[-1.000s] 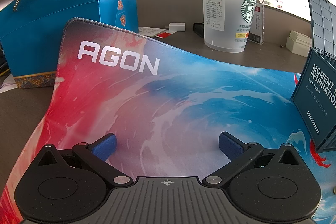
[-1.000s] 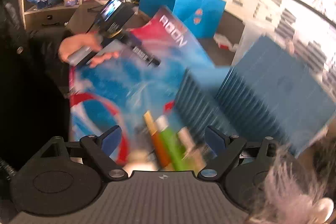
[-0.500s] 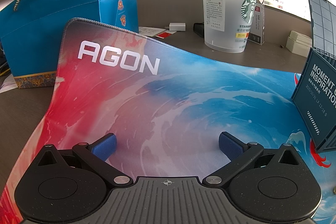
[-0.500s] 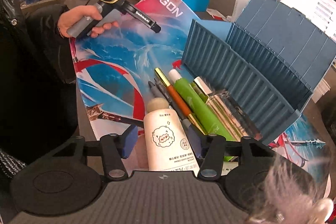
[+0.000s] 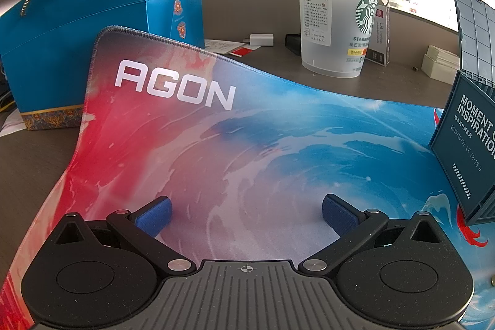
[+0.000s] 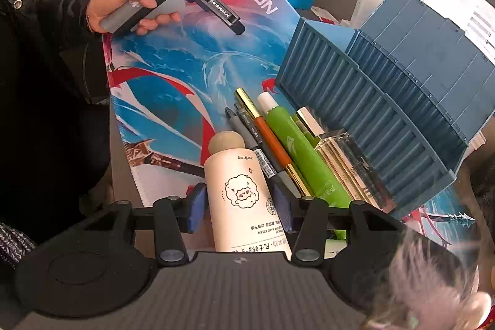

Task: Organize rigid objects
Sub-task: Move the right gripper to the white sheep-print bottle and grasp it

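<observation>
Setting: office desk covered by a printed AGON mat [image 5: 191, 144], with a paper gift bag [image 5: 92, 30] and a plastic cup [image 5: 337, 27] behind it.
Right gripper [image 6: 241, 206]: jaws narrowed around the cream bottle [image 6: 244, 197], both pads at or just beside its sides; firm contact cannot be confirmed.
Bottle position: lying flat on the mat, cap [image 6: 225, 143] pointing away, at the left of 1 row of items.
Neighbours: 2 grey pens [image 6: 253, 141], an orange pen [image 6: 269, 138], a green tube [image 6: 303, 156], a clear gold-trimmed bottle [image 6: 349, 166].
Container: blue ribbed box [image 6: 371, 113], lid raised, just beside the row.
Handling: probably light, rigid, smooth; grip mid-body, clear of the pens.
Left gripper [image 5: 246, 212]: jaws wide, empty, over bare mat.
</observation>
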Available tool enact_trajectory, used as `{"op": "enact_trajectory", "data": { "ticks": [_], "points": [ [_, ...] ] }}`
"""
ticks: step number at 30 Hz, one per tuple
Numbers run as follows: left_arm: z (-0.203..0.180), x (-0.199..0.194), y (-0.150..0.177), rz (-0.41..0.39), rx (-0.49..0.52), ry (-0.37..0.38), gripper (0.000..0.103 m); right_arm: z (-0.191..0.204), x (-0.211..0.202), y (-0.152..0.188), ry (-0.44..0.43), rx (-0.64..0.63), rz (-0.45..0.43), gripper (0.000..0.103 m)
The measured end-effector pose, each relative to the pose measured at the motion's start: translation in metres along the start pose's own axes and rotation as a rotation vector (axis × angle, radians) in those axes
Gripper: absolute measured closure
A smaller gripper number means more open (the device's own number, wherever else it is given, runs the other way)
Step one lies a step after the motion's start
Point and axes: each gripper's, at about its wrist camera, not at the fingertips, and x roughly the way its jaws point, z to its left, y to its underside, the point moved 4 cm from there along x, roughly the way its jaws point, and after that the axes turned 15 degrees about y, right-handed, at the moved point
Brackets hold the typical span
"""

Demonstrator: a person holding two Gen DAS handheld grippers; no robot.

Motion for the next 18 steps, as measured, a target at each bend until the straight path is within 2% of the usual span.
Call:
{"op": "enact_trajectory", "data": {
  "ticks": [7,13,18],
  "points": [
    [0.0002,0.0001,0.0,0.0,0.0,0.0,0.0,-0.0018,0.0013,0.0017,-0.018,0.051,-0.006,0.058],
    [0.0002,-0.0003,0.0004,0.0,0.0,0.0,0.0,0.0034,-0.0021,0.0032,0.032,0.071,-0.026,0.06],
    [0.0004,-0.0001,0.0003,-0.001,-0.001,-0.001,0.0,0.0034,-0.0002,-0.0011,0.039,0.074,0.011,0.06]
  ]
}}
